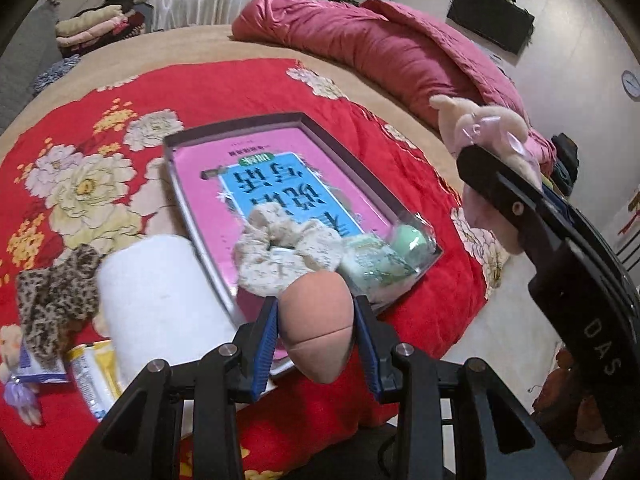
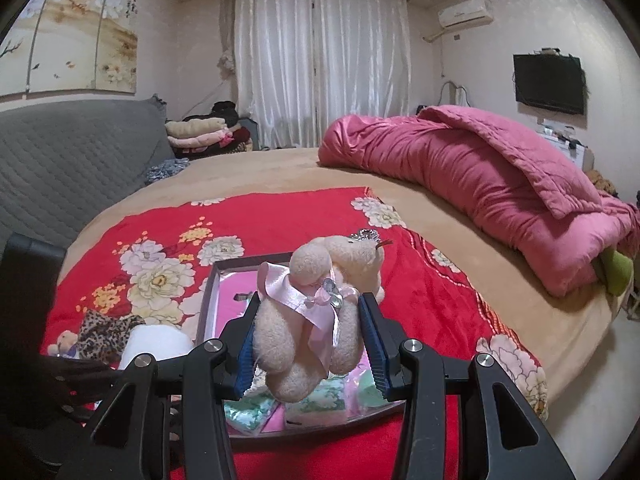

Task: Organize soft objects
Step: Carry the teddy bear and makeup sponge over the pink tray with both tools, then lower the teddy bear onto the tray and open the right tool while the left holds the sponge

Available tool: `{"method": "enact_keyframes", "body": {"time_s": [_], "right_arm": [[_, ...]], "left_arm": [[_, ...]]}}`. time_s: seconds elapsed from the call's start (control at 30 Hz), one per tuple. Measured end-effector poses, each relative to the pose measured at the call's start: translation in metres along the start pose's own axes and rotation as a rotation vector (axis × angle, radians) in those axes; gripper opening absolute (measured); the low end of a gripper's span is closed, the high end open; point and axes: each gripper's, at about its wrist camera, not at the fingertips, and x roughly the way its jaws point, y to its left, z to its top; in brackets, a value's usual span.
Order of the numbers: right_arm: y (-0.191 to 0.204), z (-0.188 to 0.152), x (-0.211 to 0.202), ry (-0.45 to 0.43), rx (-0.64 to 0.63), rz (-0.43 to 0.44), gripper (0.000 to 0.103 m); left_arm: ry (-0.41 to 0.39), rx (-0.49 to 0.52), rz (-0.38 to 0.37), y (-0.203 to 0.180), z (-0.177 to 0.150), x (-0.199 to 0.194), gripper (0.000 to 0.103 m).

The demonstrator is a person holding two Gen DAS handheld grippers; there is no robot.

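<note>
Left claw (image 1: 316,332) is clenched on a peach-coloured egg-shaped makeup sponge (image 1: 318,330), blue pads pressing both flanks. The sponge's long axis runs along the claw's pointing line, rounded end forward.

Right claw (image 2: 310,334) is grasping a small cream plush bear in a pink satin dress (image 2: 308,312), held by the body, head away from the camera.

Target appears to be the shallow grey-rimmed box with pink printed floor (image 1: 200,140) lying on the red floral blanket (image 1: 240,84) on the bed. It already holds a cream floral fabric scrunchie (image 1: 280,252) and pale green wrapped items (image 1: 384,256) at its near end.

Key relation: the box lies directly ahead of and below the sponge, its near rim just under the left claw, so I judge the left hand the nearer. The bear hangs above the box's near corner, right side.

Still outside the box, left of it: a white roll (image 1: 156,300) and a leopard-print fabric scrunchie (image 1: 56,296).
</note>
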Motion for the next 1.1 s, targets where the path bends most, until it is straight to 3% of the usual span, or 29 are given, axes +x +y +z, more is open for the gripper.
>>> {"method": "enact_keyframes", "body": {"time_s": [0.33, 0.7, 1.1], "right_arm": [[-0.015, -0.008, 0.010, 0.029, 0.027, -0.005, 0.047], [-0.019, -0.021, 0.036, 0.106, 0.032, 0.035, 0.048], [-0.019, -0.035, 0.065, 0.188, 0.026, 0.061, 0.048]], "left_arm": [[0.065, 0.038, -0.067, -0.025, 0.001, 0.039, 0.038], [0.107, 0.028, -0.037, -0.015, 0.004, 0.064, 0.038], [0.098, 0.041, 0.012, -0.008, 0.009, 0.068, 0.038]]}}
